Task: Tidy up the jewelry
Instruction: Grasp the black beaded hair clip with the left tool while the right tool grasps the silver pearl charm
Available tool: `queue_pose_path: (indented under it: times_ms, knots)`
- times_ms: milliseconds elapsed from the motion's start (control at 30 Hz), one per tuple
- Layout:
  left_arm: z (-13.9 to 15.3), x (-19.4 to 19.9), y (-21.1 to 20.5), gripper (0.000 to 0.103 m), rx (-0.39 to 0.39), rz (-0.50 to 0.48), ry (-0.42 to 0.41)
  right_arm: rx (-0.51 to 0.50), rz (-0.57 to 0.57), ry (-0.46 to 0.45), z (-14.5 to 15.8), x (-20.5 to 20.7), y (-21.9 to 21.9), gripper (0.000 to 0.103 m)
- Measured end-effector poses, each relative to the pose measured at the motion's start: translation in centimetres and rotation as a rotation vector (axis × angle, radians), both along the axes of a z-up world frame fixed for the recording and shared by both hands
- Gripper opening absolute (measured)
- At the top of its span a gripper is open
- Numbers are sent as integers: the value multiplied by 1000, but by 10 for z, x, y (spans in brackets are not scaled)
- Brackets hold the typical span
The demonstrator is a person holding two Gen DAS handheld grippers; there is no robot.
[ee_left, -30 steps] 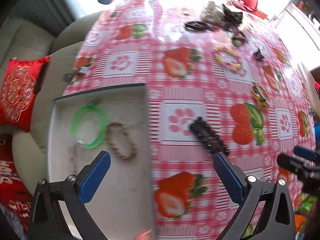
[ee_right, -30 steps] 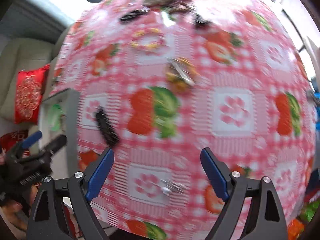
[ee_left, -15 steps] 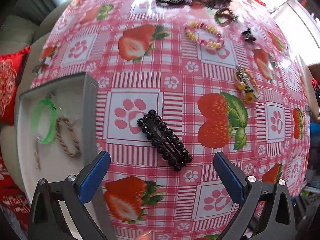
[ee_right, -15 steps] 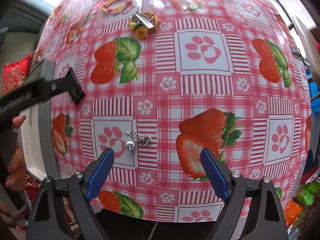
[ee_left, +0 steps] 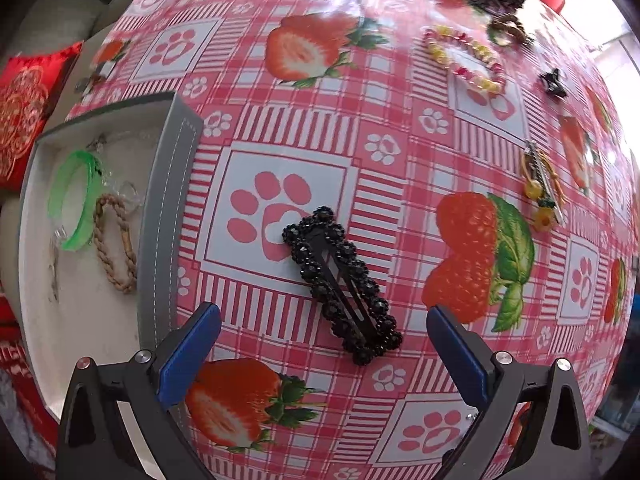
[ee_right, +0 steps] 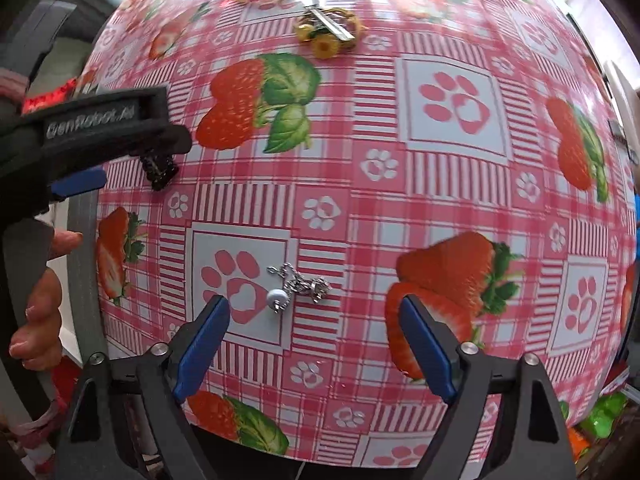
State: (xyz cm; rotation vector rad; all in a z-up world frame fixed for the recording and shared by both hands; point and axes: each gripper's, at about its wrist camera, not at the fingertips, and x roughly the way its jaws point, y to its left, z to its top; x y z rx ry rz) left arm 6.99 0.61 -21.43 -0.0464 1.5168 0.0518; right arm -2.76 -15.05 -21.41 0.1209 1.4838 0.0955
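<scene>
black left gripper (ee_left: 323, 347) and right gripper (ee_right: 315, 341), blue pads, silver screws; bare-skinned hand (ee_right: 38, 312).

The tabletop (ee_left: 400, 128) wears a glossy, smooth cloth. The hair clip (ee_left: 342, 284) is black with faceted shiny beads. The bracelet (ee_left: 114, 244) looks like twisted rope; the chain (ee_right: 300, 284) is bright metal.

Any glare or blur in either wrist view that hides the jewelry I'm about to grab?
Left wrist view: black hair clip is sharp between the open left gripper fingers; window glare washes out the table's far edge. Right wrist view: silver chain with pearl is clear ahead of the open right gripper; the top is soft and bright; fisheye bulge bends the tablecloth.
</scene>
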Motion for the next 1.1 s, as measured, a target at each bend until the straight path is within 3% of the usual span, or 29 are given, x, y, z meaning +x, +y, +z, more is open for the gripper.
queue_pose_path:
  times_ms: [233, 333, 400, 467, 567, 867, 1100]
  knots:
    - [-12, -1, 7, 102, -20, 30, 0, -127, 101, -49, -6, 3, 35, 72]
    - [-10, 1, 3, 94, -6, 5, -17, -172, 136, -71, -6, -1, 44, 63]
    - [-7, 1, -1, 82, -4, -14, -33, -176, 146, -79, -6, -4, 46, 56]
    - [-3, 0, -5, 69, 1, -40, -49, -175, 157, -88, -4, -4, 50, 41]
    - [0, -2, -9, 43, -1, -77, -64, -176, 161, -93, -2, -9, 51, 38]
    - [12, -5, -15, 43, -41, -144, -93, -42, 60, -81, 17, -13, 16, 38]
    - [38, -29, -9, 43, -69, -190, -110, 61, -45, -56, 28, -1, -20, 38]
